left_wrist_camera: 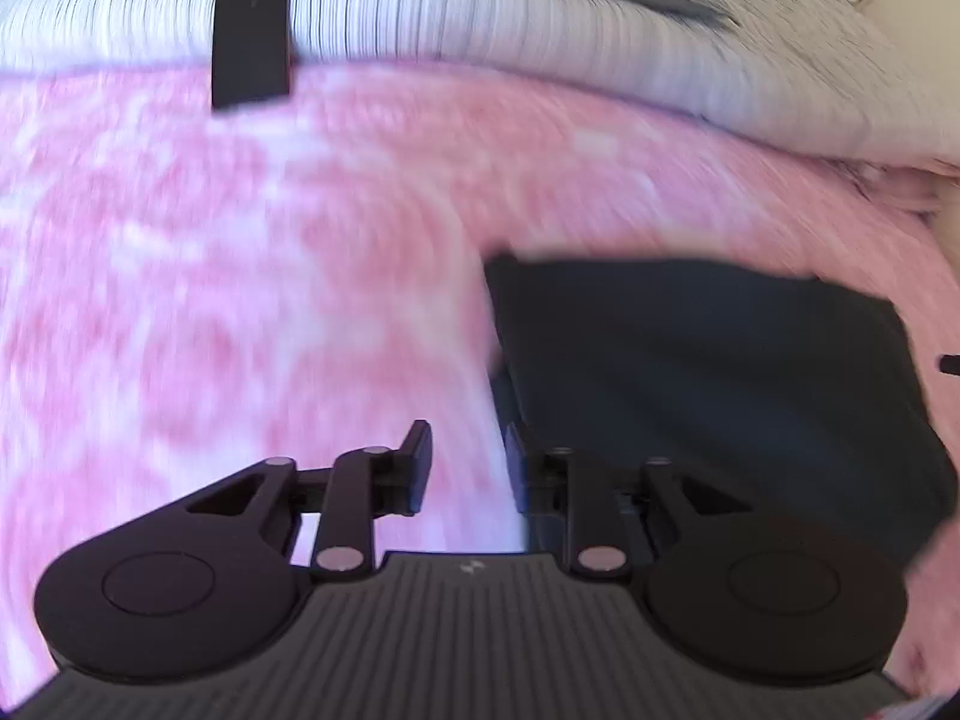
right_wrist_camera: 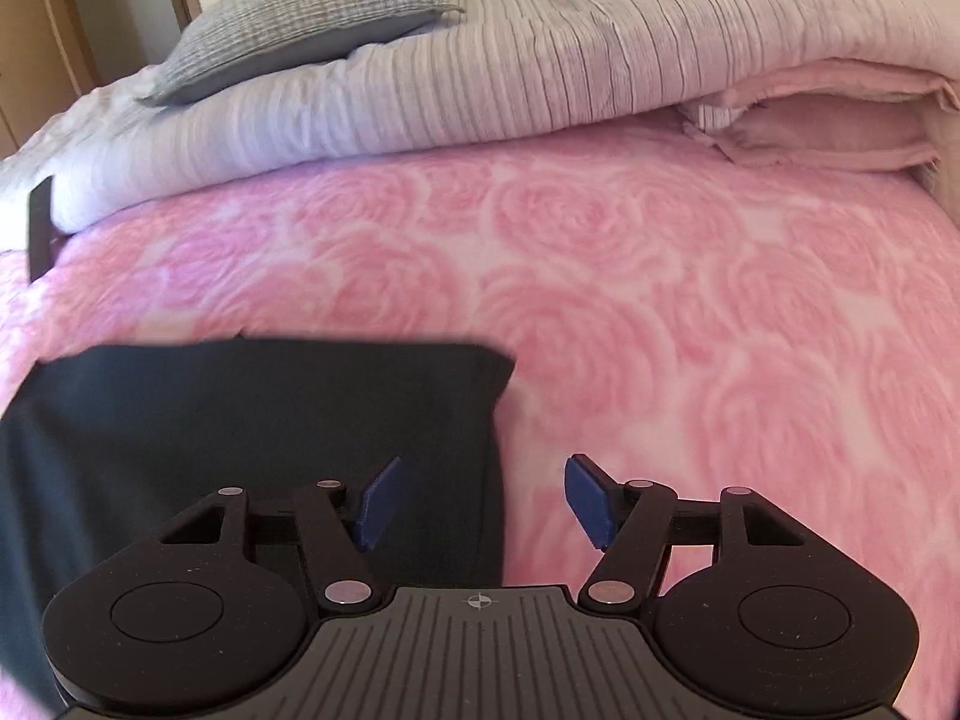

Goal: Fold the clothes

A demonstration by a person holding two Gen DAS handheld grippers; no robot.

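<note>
A dark folded garment point(left_wrist_camera: 708, 372) lies flat on the pink rose-patterned blanket point(left_wrist_camera: 240, 276); it also shows in the right wrist view point(right_wrist_camera: 252, 420). My left gripper point(left_wrist_camera: 468, 462) is open and empty at the garment's left edge, its right finger over the cloth. My right gripper point(right_wrist_camera: 486, 498) is open and empty at the garment's right edge, its left finger point(right_wrist_camera: 378, 504) over the cloth and its right finger over the blanket point(right_wrist_camera: 660, 312). The left wrist view is blurred.
A white ribbed duvet point(right_wrist_camera: 480, 72) is bunched along the far side of the bed, with a grey pillow point(right_wrist_camera: 300, 18) on it. A flat black object point(left_wrist_camera: 252, 36) lies at the duvet's edge. A folded pink cover point(right_wrist_camera: 840, 126) lies at the far right.
</note>
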